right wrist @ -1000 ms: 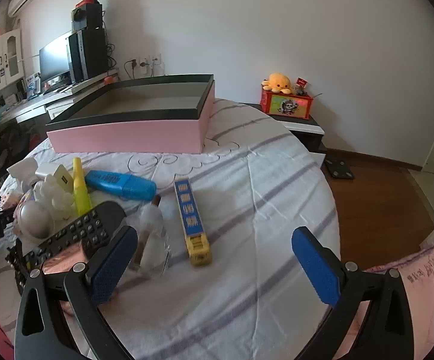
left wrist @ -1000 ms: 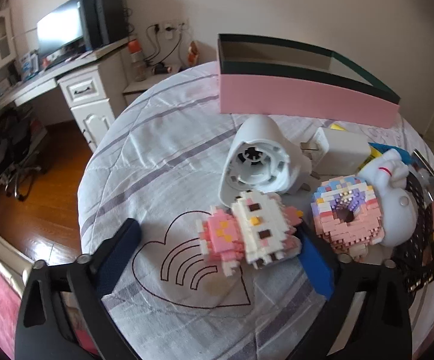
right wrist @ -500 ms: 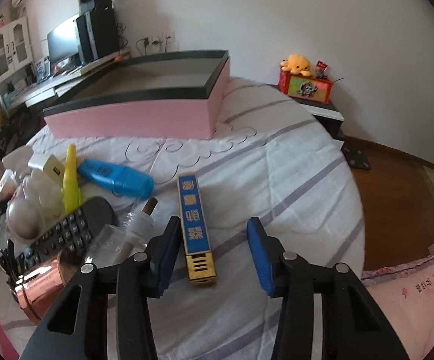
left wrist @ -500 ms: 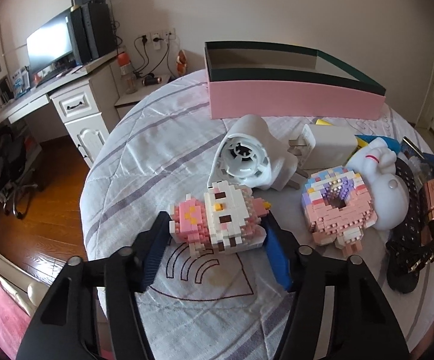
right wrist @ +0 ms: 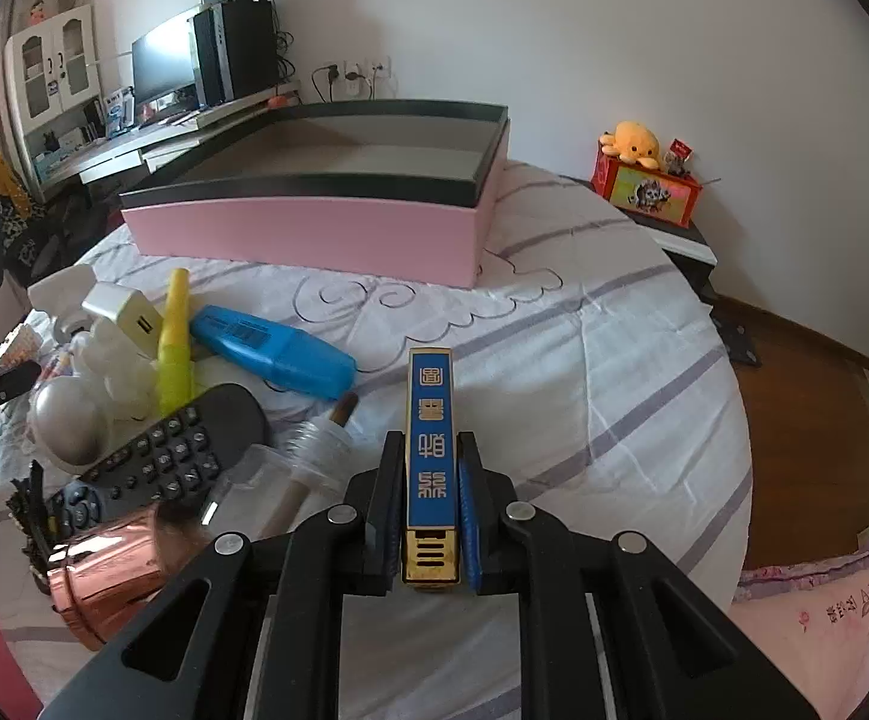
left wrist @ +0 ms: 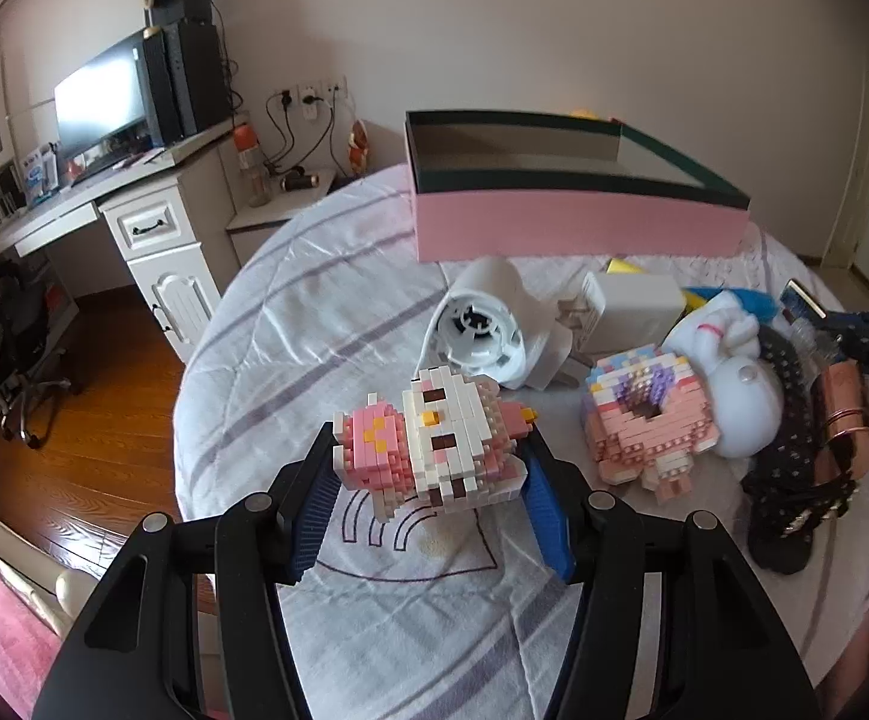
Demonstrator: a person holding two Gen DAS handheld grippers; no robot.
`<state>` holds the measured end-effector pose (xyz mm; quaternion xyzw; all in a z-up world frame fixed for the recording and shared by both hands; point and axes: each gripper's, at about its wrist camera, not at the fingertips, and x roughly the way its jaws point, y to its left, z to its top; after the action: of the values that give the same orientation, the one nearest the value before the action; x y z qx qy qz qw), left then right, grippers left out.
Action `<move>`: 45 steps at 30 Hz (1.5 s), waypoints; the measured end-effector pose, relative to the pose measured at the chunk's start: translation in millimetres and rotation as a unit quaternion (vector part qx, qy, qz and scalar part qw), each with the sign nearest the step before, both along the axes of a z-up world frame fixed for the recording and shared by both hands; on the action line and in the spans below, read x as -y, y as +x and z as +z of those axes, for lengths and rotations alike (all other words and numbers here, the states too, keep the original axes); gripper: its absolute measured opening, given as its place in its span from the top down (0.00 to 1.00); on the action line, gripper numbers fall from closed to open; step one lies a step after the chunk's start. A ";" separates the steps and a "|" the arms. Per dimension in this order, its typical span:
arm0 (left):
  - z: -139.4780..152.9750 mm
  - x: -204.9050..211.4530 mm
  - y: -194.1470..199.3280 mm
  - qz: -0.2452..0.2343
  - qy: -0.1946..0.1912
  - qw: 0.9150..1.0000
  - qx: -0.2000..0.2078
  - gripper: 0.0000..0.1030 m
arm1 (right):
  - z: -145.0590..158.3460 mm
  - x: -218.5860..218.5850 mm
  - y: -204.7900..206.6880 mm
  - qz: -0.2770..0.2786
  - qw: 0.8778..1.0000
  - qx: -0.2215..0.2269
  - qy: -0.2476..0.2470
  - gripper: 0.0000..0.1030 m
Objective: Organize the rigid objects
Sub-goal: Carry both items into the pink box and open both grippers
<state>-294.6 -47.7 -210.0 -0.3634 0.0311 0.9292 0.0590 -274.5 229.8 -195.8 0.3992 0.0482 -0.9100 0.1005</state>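
**Inspector A:** Largest item first: the pink box (right wrist: 314, 234), dark-rimmed, open-topped, sitting at the far side of the round table (right wrist: 614, 360) under its striped white cloth. Interior appears bare from the right wrist view.

**Inspector B:** Confirmed. Next, the block figure (left wrist: 434, 444): pink and white bricks with brown and orange spots, stubby, lying on its side. Its long axis runs left to right across the left gripper (left wrist: 428, 498), pink end to the left. The jaws are clamped on both ends of it, at the near side of the table, over a heart outline stitched in the cloth.

**Inspector A:** And the harmonica (right wrist: 430, 450)?

**Inspector B:** Slim bar, blue face with gold characters, gold edging, slotted gold end nearest the camera. Long axis points away, towards the box. The right gripper (right wrist: 431, 510) has its jaws closed against the two long sides at the near end.

**Inspector A:** Also noted just right of the figure: a block doughnut (left wrist: 644, 420), in pink and pastel bricks.
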 end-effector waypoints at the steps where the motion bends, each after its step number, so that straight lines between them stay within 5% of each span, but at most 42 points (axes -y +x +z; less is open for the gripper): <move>1: 3.8 1.2 1.3 0.000 0.003 1.000 -0.002 0.44 | 2.6 0.5 0.6 0.000 1.000 -0.004 -0.001 0.85; 9: 39.7 -12.3 -5.0 -0.026 0.006 0.999 -0.041 0.44 | 30.6 11.9 -4.8 0.017 0.999 -0.028 -0.016 0.85; 20: 90.0 -66.8 -90.8 -0.092 0.013 0.993 -0.070 0.44 | 71.5 58.2 -71.8 0.064 0.996 -0.049 -0.031 0.85; 32: 51.7 -82.2 -192.7 -0.068 0.000 0.998 0.013 0.44 | 42.4 101.7 -173.0 0.081 0.996 0.022 -0.023 0.85; 43: 30.2 -86.8 -214.3 -0.051 -0.027 0.997 0.053 0.43 | 23.1 97.7 -183.3 0.054 0.996 0.059 -0.025 0.84; 45: 31.9 -85.7 -213.1 -0.050 -0.028 0.997 0.054 0.35 | 25.3 95.8 -180.3 0.050 0.997 0.059 -0.029 0.84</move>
<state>-507.7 38.0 -178.2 -0.4124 0.0719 0.9030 0.0972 -454.9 134.0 -170.5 0.4465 0.0357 -0.8796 0.1599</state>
